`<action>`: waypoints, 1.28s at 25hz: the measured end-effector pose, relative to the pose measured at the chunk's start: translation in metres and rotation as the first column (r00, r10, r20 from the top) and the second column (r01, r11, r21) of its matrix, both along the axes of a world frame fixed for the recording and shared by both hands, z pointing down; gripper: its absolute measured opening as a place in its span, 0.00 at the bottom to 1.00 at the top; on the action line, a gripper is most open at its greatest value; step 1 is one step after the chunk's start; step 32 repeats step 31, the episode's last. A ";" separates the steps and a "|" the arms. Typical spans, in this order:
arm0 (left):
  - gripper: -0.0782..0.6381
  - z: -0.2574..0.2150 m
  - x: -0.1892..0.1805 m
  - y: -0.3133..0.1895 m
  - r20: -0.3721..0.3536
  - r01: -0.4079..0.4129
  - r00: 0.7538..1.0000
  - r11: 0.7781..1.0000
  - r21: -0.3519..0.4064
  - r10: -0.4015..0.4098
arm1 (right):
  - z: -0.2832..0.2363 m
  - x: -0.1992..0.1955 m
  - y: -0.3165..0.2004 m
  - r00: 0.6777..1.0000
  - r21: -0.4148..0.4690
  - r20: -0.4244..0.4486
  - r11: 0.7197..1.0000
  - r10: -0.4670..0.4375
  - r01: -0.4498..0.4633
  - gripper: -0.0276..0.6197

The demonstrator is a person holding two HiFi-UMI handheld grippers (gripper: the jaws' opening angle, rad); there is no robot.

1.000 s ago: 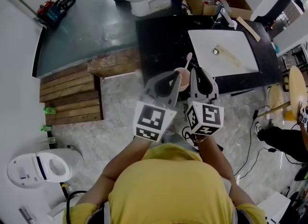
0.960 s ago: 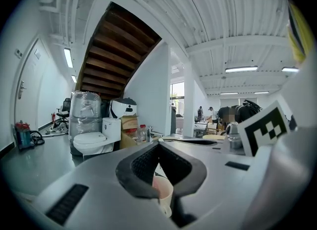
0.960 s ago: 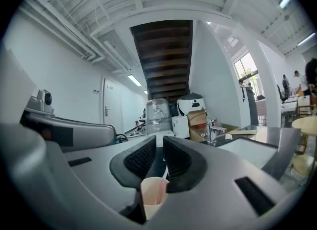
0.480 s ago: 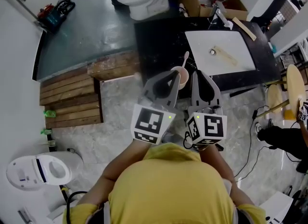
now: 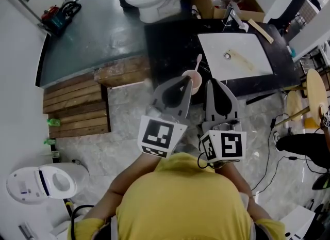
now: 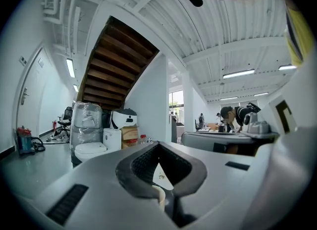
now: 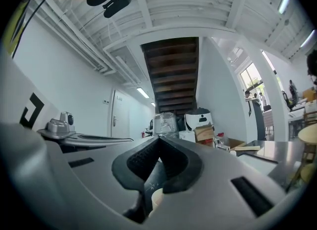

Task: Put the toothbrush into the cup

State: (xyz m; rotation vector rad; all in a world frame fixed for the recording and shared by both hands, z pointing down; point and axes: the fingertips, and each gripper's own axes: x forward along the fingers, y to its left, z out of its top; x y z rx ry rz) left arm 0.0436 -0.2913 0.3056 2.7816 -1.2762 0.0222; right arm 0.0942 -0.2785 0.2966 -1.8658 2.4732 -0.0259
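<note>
Compared with a second ago, both of my grippers have drawn back from the black counter [image 5: 165,48] toward my chest. Their marker cubes now sit lower in the head view, and the right cube [image 5: 224,147] has moved back further than the left cube [image 5: 161,137]. The counter, the white sink basin [image 5: 216,53] set into it, and the things on it have not moved.

I hold my forearms close together in front of me, and both tools point forward at the counter's near edge. The left gripper [image 5: 184,80] has its jaws pressed together at the tips with nothing between them. The right gripper [image 5: 212,82] is the same, tips meeting and empty. The two sit side by side, near each other but apart.

The pink cup [image 5: 194,82] stands on the counter near its front edge, to the left of the basin. It is just past the two sets of jaw tips and closer to the left one. The toothbrush [image 5: 197,64] is already in the cup, leaning with its upper end sticking out over the rim. Each gripper view shows only a pale bit of the cup's rim under its closed jaws.
</note>
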 end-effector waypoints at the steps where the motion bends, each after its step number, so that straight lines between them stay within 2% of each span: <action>1: 0.12 0.000 0.000 0.001 0.000 0.001 1.000 1.000 0.001 -0.001 | 0.001 0.000 0.000 1.000 -0.002 0.002 1.000 0.001 -0.001 0.07; 32: 0.12 0.001 -0.001 0.003 -0.001 -0.013 1.000 1.000 -0.004 0.013 | 0.010 -0.008 0.002 1.000 -0.039 -0.003 0.999 -0.008 0.008 0.07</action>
